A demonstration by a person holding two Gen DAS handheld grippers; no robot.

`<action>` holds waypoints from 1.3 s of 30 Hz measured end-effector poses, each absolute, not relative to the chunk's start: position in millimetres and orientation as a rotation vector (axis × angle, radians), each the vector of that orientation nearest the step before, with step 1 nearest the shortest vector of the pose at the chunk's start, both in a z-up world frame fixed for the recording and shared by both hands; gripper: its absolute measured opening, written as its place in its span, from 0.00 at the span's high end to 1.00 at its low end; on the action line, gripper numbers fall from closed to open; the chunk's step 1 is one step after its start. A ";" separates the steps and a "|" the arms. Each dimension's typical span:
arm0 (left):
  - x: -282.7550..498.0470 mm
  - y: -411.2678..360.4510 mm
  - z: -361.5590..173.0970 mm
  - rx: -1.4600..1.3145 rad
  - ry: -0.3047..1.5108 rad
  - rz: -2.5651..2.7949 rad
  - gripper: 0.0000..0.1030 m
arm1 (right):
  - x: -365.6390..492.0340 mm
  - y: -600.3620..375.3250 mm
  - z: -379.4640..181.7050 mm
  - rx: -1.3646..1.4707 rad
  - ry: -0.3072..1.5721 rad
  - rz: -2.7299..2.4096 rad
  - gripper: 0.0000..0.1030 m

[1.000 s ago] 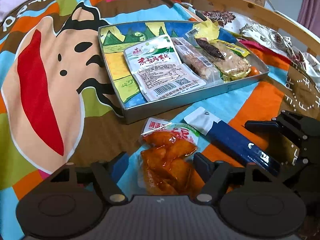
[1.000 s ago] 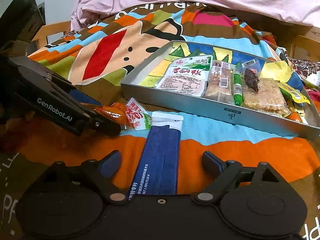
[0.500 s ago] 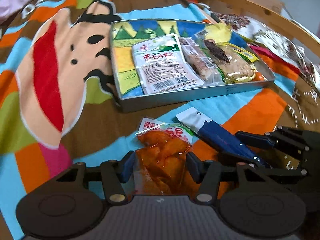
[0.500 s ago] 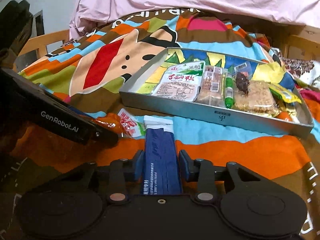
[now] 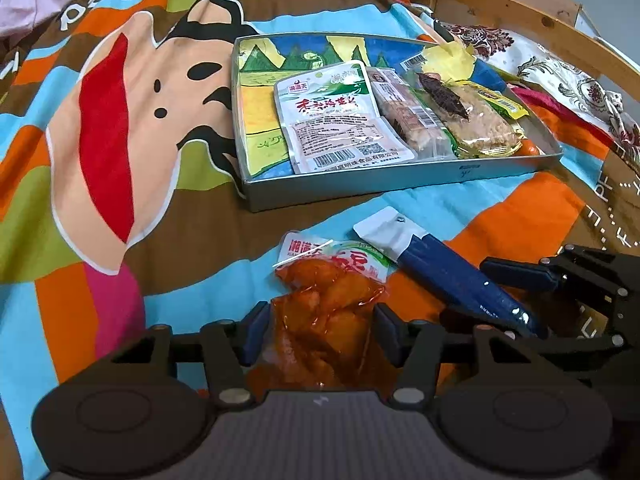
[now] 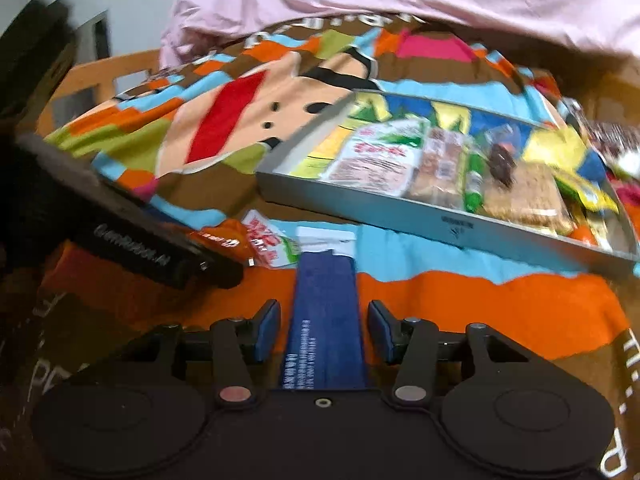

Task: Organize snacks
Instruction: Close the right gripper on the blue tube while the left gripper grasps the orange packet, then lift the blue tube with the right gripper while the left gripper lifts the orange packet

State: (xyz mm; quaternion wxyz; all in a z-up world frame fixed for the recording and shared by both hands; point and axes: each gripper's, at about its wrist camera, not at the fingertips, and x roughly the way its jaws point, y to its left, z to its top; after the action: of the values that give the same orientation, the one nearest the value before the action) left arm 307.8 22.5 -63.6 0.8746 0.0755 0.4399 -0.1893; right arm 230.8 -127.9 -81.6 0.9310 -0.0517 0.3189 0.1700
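Since a second earlier, the left gripper (image 5: 322, 330) had closed in from a wide stance until its blue pads pressed both sides of the clear orange-red snack pouch with a white and green printed top (image 5: 330, 292), and it gripped that pouch. Over the same second the right gripper (image 6: 323, 330) had shut tight on the long dark-blue packet with a white end (image 6: 326, 312) and had just been opening again; the packet lay between its jaws, and a narrow gap showed on either side, so the pads stood partly open and off it.

Both packs lay on the bright cartoon-print blanket (image 5: 120, 128), side by side, the pouch's printed top just beside the blue packet's white end, in front of the shallow grey metal tray with a painted landscape floor (image 5: 400, 184).

The pouch's lower end was hidden under the left gripper's body, and the blue packet's near end ran out of sight beneath the right gripper. The right wrist view was smeared by motion, so the tray's labels could not be read there. In the tray lay a white and green flat packet (image 5: 340, 116), a clear-wrapped brownish bar (image 5: 404, 112) and a clear pack of pale crisp cake (image 5: 480, 124); further yellow wrappers at the far end were hard to tell apart.
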 end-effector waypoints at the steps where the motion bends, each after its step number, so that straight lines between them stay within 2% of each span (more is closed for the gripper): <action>1: 306.8 23.3 -63.2 0.157 0.917 -0.391 0.42 | 230.3 -127.6 -81.1 -0.110 0.653 0.357 0.50; 4: 303.1 29.5 -62.5 0.140 0.923 -0.360 0.43 | 230.8 -131.5 -78.1 -0.080 0.658 0.379 0.52; 5: 301.3 32.5 -62.0 0.126 0.926 -0.350 0.43 | 230.6 -132.0 -77.2 -0.074 0.659 0.390 0.57; 8: 297.1 41.0 -61.0 0.092 0.932 -0.333 0.43 | 225.5 -125.4 -75.8 -0.098 0.651 0.436 0.58; 10: 295.5 43.8 -60.5 0.085 0.933 -0.331 0.43 | 223.5 -119.9 -77.2 -0.124 0.650 0.448 0.57; 14: 293.9 43.9 -60.4 0.089 0.932 -0.328 0.43 | 233.9 -126.7 -80.1 -0.039 0.690 0.426 0.47; 18: 293.6 43.9 -60.9 0.085 0.929 -0.327 0.43 | 235.8 -128.6 -83.6 -0.005 0.698 0.419 0.47; 19: 293.2 44.0 -61.0 0.085 0.927 -0.326 0.43 | 234.0 -126.5 -84.2 -0.022 0.693 0.417 0.48; 21: 292.7 43.4 -61.5 0.091 0.922 -0.324 0.43 | 231.0 -122.7 -84.1 -0.045 0.688 0.416 0.55; 26: 291.0 39.7 -61.2 0.105 0.911 -0.315 0.43 | 228.2 -122.7 -81.0 -0.047 0.689 0.405 0.62; 39: 274.8 37.7 -49.5 0.096 0.817 -0.295 0.43 | 205.6 -112.2 -75.1 -0.400 0.484 0.338 0.64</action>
State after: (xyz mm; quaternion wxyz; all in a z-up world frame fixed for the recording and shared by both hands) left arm 274.8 37.7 -49.5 0.9060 0.0463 0.3956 -0.1430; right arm 205.6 -112.2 -75.1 0.9371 -0.1957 0.2371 0.1656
